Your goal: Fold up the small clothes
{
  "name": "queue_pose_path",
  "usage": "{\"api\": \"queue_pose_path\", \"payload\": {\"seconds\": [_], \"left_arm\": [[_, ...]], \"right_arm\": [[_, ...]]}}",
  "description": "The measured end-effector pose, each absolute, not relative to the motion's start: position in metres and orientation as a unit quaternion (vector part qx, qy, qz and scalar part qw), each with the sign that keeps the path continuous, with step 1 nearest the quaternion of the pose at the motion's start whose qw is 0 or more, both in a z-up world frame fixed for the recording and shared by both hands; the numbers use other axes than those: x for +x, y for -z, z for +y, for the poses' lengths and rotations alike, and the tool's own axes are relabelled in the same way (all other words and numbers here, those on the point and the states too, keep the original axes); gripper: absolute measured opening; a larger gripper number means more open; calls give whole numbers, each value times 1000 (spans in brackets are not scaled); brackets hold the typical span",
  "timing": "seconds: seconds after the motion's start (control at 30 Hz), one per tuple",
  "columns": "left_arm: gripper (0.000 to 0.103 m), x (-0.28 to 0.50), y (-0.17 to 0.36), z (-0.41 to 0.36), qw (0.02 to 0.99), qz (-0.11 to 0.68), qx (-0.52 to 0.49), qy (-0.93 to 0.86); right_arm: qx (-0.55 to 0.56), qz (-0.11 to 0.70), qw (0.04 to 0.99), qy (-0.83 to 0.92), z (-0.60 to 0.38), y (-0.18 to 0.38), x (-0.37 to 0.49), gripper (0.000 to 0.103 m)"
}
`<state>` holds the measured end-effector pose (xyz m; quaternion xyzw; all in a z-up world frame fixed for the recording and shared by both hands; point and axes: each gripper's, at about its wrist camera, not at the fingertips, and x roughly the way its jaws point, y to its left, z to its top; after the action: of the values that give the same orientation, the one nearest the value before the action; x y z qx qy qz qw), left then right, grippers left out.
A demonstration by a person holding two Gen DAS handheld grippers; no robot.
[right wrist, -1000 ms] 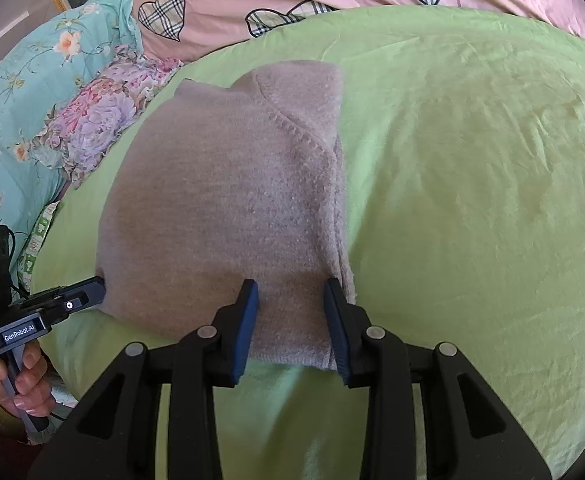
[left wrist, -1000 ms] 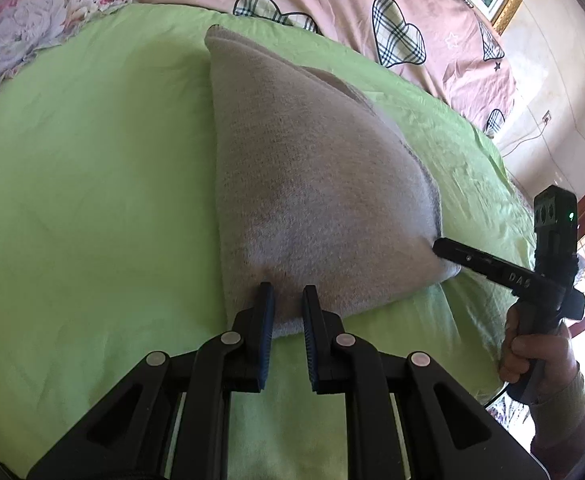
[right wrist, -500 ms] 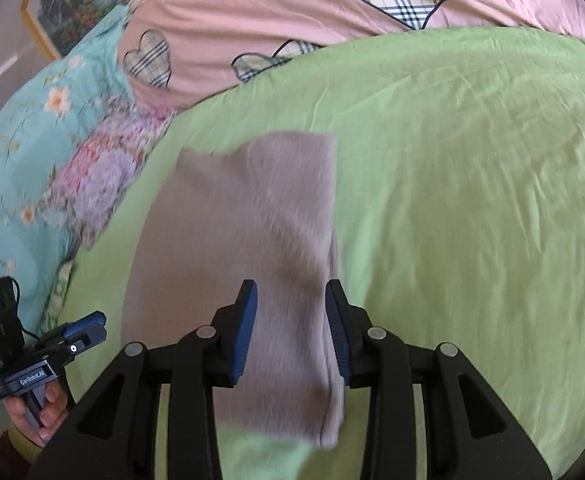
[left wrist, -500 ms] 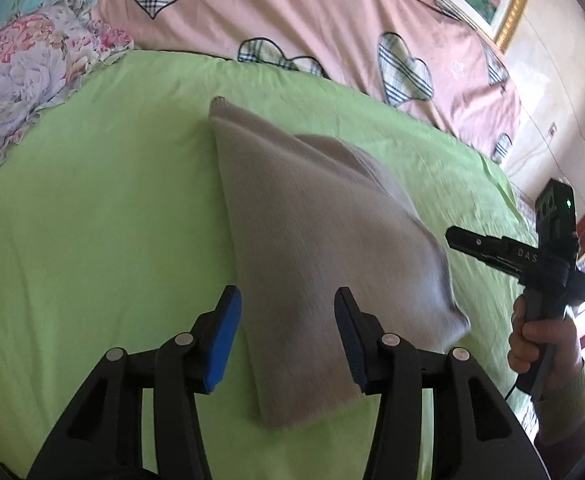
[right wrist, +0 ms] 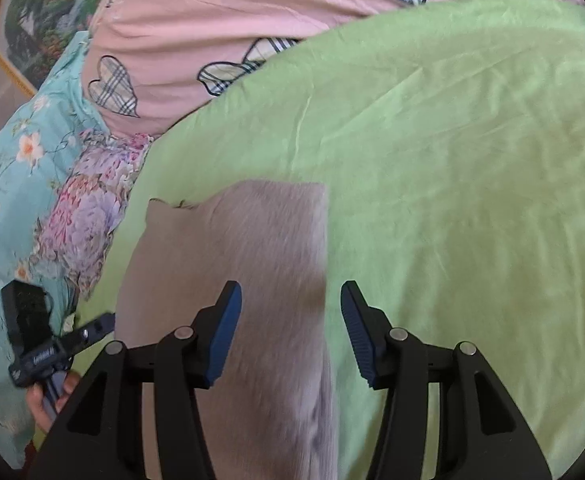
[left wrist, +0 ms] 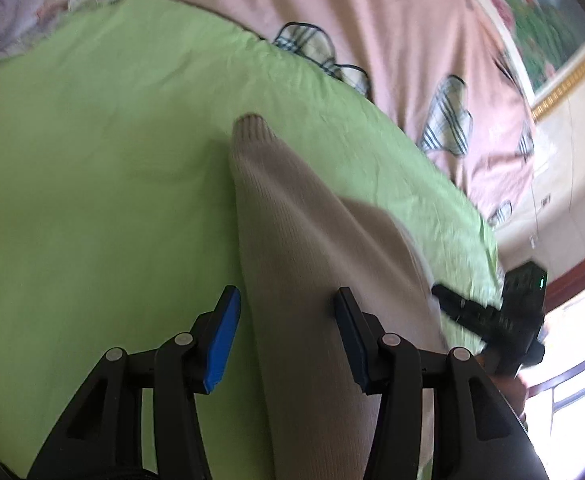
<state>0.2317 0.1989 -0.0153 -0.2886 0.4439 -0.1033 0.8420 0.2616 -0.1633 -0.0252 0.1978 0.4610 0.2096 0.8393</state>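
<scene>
Two tongs: both are standing wide open and gripping nothing, each hovering over the near end of the folded garment.
Garment's place: the beige knit sweater (left wrist: 312, 280) is lying on the green bedsheet (left wrist: 92, 200), running from the lower centre of the left wrist view up towards the middle.
Long axis: it is stretching away from the tongs, narrowing to a ribbed end at mid-frame in the left view; in the right view the sweater (right wrist: 232, 260) is showing a squarer far edge.
Left tongs (left wrist: 288, 336): the cloth's left edge is passing between the jaws, without visible contact.
Right tongs (right wrist: 290, 332): the jaws are straddling the sweater's right edge at lower centre, apparently clear of it.
Nearer hand: neither; each is sitting at its own near corner.
Judgement: the fold is looking largely done, and any next grasp is likely calling for both tongs dropping onto those near corners.
</scene>
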Motion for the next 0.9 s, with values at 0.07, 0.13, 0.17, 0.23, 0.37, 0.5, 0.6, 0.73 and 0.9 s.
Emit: {"api": "queue_pose_path", "payload": {"seconds": [0.07,0.13,0.17,0.23,0.37,0.5,0.6,0.73,0.9], "left_arm": [[49,256,23,205,840,450,-289,97],[49,279,33,209,837,455,-290,95],[40,289,39,212,835,457,-293,90],[20,306,45,217,834,456,-297,88],[16,323,35,215,864,433,-251,56],[16,341,32,216,881,428,-200,7],[16,337,25,224,886,420,-195,-15],[19,301,2,225,895,397,-202,-20],[25,231,-13,199,897,402,-182,-13]], "right_arm": [[203,466,832,-223,-158,31,274,53],[205,470,826,-235,-152,36,282,53],[209,472,822,-241,-150,38,285,42],[217,461,825,-244,-150,36,285,25],[227,424,844,-239,-162,26,277,14],[213,443,841,-227,-160,42,282,14],[217,439,843,-222,-162,38,282,18],[207,436,851,-209,-165,25,271,21],[207,421,858,-211,-171,7,240,35]]}}
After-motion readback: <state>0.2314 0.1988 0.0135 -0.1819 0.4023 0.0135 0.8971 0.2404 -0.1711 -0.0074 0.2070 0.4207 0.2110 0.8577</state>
